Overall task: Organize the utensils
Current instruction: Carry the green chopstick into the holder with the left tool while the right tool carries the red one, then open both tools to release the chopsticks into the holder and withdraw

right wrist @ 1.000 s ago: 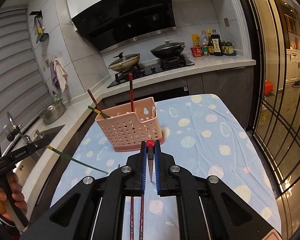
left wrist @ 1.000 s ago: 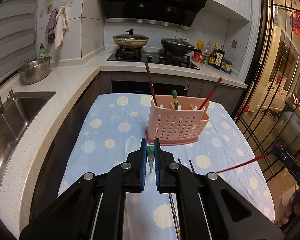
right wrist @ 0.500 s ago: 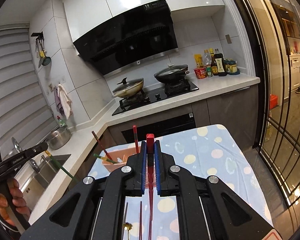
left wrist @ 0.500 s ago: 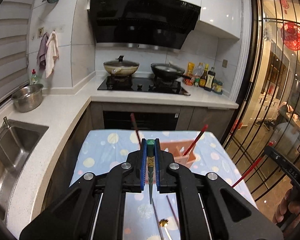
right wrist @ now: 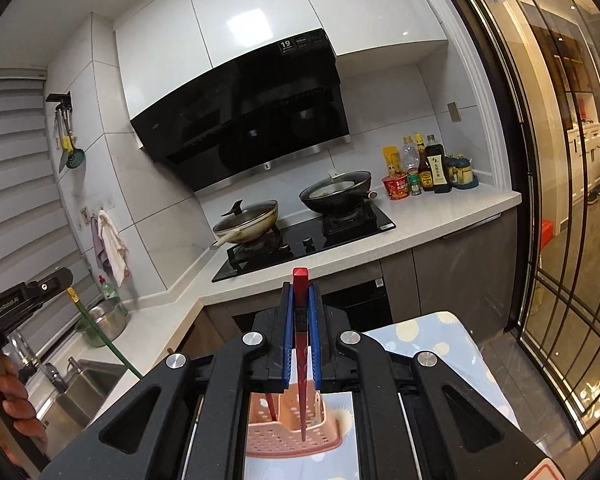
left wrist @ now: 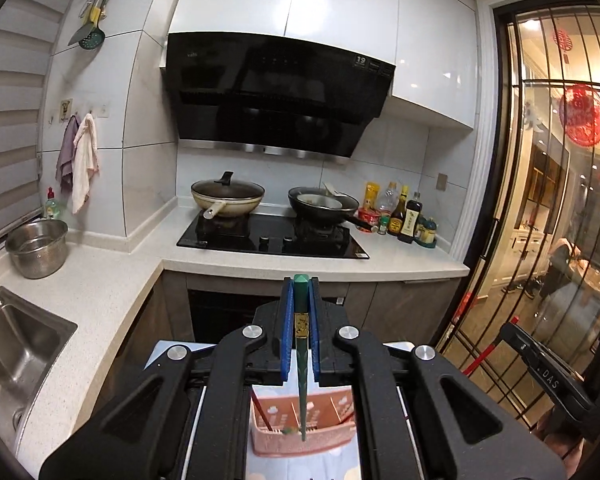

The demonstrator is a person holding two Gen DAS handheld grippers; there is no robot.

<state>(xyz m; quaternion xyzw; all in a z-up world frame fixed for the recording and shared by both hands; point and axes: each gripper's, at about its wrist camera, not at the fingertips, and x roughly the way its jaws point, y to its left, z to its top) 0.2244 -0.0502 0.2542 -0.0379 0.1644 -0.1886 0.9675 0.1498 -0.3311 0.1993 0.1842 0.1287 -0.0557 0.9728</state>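
Both grippers have tipped from looking across the table to pointing steeply down, so the pink utensil holder [left wrist: 300, 428], a second ago out ahead, now sits straight below the fingers. The left gripper [left wrist: 301, 332] is clamped on a green chopstick [left wrist: 301, 364], held near upright, its tip hanging over the holder's middle slots. The right gripper [right wrist: 300, 332] is pinched on a red chopstick [right wrist: 301, 360], its tip likewise over the holder [right wrist: 292, 436].

I judge this the insertion step: each stick needs lowering into a compartment, then the jaws parting once the tip is well inside.

Two or three chopsticks already stand in the holder, a red one leaning at its left; which compartment each occupies I cannot tell. It rests on the spotted tablecloth [right wrist: 432, 344].
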